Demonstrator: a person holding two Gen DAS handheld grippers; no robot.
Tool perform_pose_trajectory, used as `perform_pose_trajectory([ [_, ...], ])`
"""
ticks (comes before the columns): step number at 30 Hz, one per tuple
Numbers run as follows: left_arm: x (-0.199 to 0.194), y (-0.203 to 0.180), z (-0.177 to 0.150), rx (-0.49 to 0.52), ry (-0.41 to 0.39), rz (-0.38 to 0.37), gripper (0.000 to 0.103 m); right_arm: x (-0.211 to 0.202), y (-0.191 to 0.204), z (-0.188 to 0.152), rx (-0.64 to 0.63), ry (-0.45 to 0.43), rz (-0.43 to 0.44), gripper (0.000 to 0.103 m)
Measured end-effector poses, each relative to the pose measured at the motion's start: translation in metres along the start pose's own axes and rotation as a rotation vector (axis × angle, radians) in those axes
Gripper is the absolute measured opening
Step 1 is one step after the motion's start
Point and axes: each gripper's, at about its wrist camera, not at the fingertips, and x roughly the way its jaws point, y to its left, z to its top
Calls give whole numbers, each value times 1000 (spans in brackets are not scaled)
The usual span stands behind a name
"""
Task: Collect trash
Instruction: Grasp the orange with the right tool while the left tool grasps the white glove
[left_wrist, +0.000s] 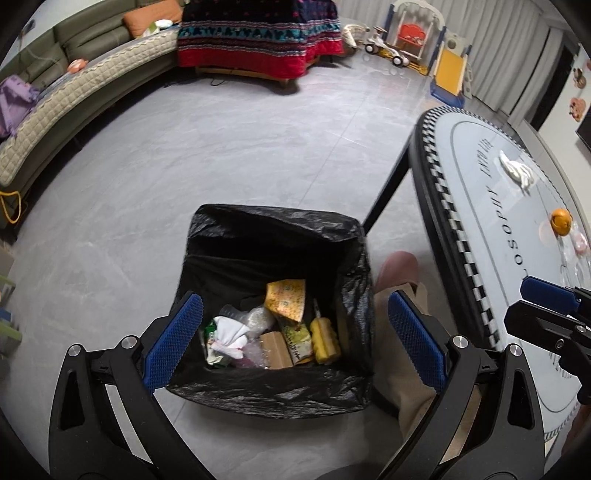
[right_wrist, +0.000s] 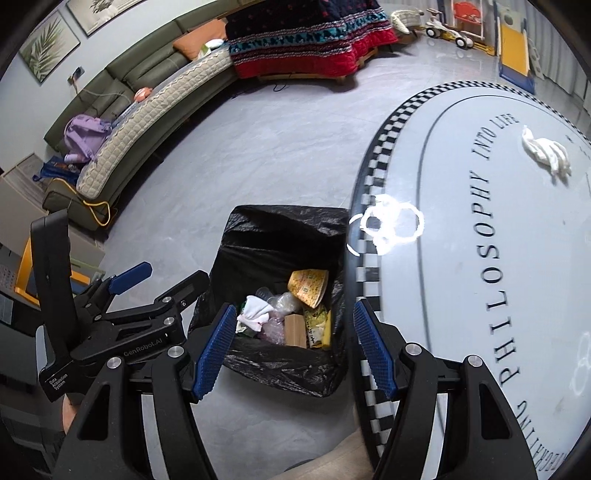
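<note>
The black-lined square trash bin (left_wrist: 273, 391) opens upward on the floor by the surface's checkered edge (right_wrist: 373, 184), both the left gripper (left_wrist: 295, 339) and right gripper (right_wrist: 293, 350) spread empty above it.

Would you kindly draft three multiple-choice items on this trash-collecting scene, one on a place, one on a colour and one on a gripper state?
1. Where does the bin with the black liner stand?
A. On the sofa
B. On the floor beside the round table
C. On top of the table

2. What colour is the crumpled tissue lying on the table?
A. White
B. Red
C. Green

3. How does the left gripper stand above the bin?
A. Shut on a wrapper
B. Shut and empty
C. Open and empty

Answers:
1 B: the bin sits on the grey floor, next to the table's checkered rim.
2 A: the tissue is plainly white against the pale grey tabletop.
3 C: its blue pads are spread wide with only the bin's contents showing between them.
</note>
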Motion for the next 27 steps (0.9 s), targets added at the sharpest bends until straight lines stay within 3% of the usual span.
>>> perform_pose_trajectory([
  [10, -1, -85, 28, 127, -25, -72, 97, -33, -64, 2, 75, -54, -65, 69],
  [27, 29, -226, 54, 295, 8, -201, 97, -67, -200, -1, 274, -102, -150, 69],
])
